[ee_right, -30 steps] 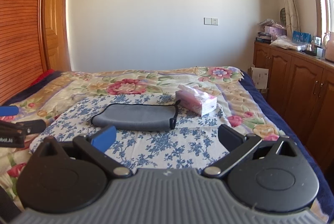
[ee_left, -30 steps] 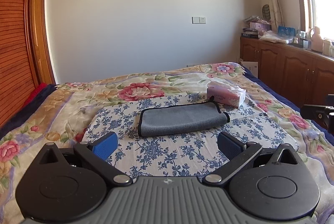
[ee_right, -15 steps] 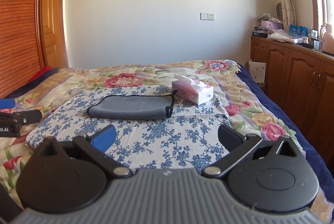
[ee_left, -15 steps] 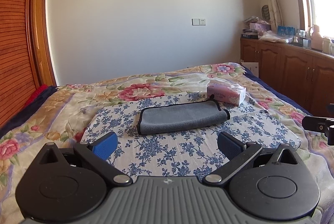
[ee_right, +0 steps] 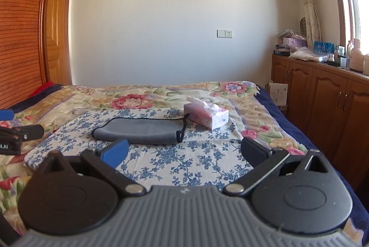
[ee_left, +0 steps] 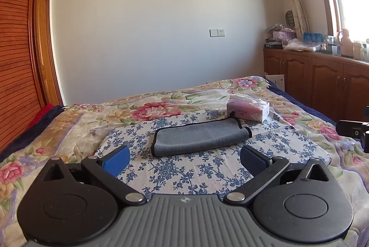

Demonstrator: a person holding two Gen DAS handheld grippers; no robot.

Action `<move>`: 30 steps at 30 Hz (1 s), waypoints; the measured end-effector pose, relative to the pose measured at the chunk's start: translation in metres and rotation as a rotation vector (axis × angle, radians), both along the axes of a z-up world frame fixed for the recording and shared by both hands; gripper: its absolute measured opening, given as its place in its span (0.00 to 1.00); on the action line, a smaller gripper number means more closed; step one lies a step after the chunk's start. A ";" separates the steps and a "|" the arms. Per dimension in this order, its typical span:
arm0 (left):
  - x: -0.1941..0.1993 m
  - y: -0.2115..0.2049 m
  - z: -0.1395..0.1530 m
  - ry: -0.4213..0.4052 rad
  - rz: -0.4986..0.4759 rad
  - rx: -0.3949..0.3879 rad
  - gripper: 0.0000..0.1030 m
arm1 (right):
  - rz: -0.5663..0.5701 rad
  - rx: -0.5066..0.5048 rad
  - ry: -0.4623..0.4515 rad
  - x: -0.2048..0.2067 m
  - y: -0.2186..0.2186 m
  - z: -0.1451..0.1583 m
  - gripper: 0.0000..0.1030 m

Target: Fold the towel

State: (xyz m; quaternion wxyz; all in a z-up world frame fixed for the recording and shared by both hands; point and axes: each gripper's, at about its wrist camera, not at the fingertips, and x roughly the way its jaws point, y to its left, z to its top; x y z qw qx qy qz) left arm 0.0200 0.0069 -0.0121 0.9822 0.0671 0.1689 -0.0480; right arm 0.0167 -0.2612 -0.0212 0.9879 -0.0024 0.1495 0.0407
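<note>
On the bed, a grey towel (ee_left: 200,137) lies already folded into a long narrow band on the blue flowered cloth (ee_left: 196,173), just beside a pink tissue box (ee_left: 248,110). Both the left gripper (ee_left: 184,158) and the right gripper (ee_right: 184,152) hover well short of it, jaws spread wide and empty. Any further fold (it looks nearly done) would go best by pinching both layers at one short end, the grippers level, then carrying that end across without dragging the cloth.

Both tongs (left (ee_left: 184,158), right (ee_right: 184,153)) have pulled back from the towel (ee_left: 199,138).
</note>
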 end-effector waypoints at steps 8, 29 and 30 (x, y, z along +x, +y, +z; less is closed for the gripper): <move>0.000 0.007 -0.001 0.002 0.022 -0.035 1.00 | -0.011 0.007 -0.020 0.000 -0.002 0.001 1.00; 0.000 0.011 -0.003 -0.002 0.033 -0.032 1.00 | -0.017 0.007 -0.025 0.000 -0.003 -0.001 1.00; 0.000 0.011 -0.003 -0.002 0.034 -0.031 1.00 | -0.016 0.008 -0.026 0.000 -0.003 -0.001 1.00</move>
